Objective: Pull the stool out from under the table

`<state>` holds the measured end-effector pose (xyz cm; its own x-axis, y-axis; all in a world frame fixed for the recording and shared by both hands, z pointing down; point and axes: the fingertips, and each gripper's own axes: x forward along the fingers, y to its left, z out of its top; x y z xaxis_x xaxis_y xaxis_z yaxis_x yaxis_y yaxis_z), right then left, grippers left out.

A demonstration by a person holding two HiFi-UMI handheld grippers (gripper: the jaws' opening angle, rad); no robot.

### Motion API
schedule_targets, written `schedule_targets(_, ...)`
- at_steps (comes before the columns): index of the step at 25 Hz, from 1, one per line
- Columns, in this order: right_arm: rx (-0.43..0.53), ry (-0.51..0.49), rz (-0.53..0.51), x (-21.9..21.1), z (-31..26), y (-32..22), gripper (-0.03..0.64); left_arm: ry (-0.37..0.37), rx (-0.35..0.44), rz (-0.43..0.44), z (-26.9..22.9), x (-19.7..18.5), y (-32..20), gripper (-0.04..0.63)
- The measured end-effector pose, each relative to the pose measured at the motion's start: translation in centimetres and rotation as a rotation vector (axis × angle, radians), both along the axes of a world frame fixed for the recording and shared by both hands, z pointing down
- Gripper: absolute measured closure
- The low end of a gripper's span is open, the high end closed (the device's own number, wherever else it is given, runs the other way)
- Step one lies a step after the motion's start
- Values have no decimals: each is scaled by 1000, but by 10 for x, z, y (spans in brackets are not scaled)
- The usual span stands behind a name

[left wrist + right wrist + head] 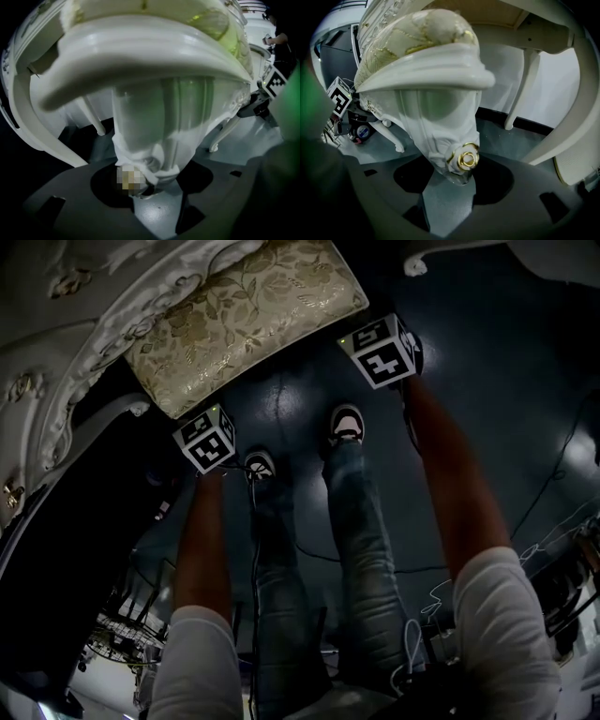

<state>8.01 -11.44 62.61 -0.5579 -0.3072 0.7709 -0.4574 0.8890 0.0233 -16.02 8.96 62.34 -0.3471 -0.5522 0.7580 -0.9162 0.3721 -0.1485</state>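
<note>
The stool point(244, 320) has a gold floral cushion and a white carved frame, and part of it lies under the white ornate table point(56, 352). My left gripper point(202, 432) is at the stool's near left corner and my right gripper point(380, 348) at its near right corner. In the left gripper view the carved top of a stool leg point(159, 131) fills the gap between the jaws of the left gripper point(150, 194). In the right gripper view a stool leg point(440, 117) with a gold rosette point(468, 158) sits the same way in the right gripper point(450, 187). Both grippers look shut on the legs.
The person's two shoes point(347, 423) stand on the dark floor just behind the stool. Cables point(553, 484) trail over the floor at the right, and clutter point(122, 634) lies at the lower left. White table legs point(525, 89) rise close beside the stool.
</note>
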Motion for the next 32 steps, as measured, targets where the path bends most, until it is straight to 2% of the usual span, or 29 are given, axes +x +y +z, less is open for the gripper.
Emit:
schedule_targets(3,11,-12,-15,1,1,-3,374,-12,3,-18,0,5,1,325)
schedule_targets(9,-58,80,-35,8,-10,6,374,67,-65,-26,-3,14,13,325)
schedule_targets(16,-64,82,-54,8,-6,4,374,54,-96,-38,-2,17,15,324)
schedule_targets(22,-57,74,-77,3,0,-1,374,33,-57,-74,-1,17,14,324)
schedule_targets(24,-53,70,-81,1,4,-5,374,26,-47,-70,4,15,12,324)
schedule_targets(28,-90,108,-61,10,-3,3,374,60,-73,-52,2,21,15,324)
schedule_targets(32,-91,100,-44,9,-4,4,374,51,-51,-44,-1,16,14,324)
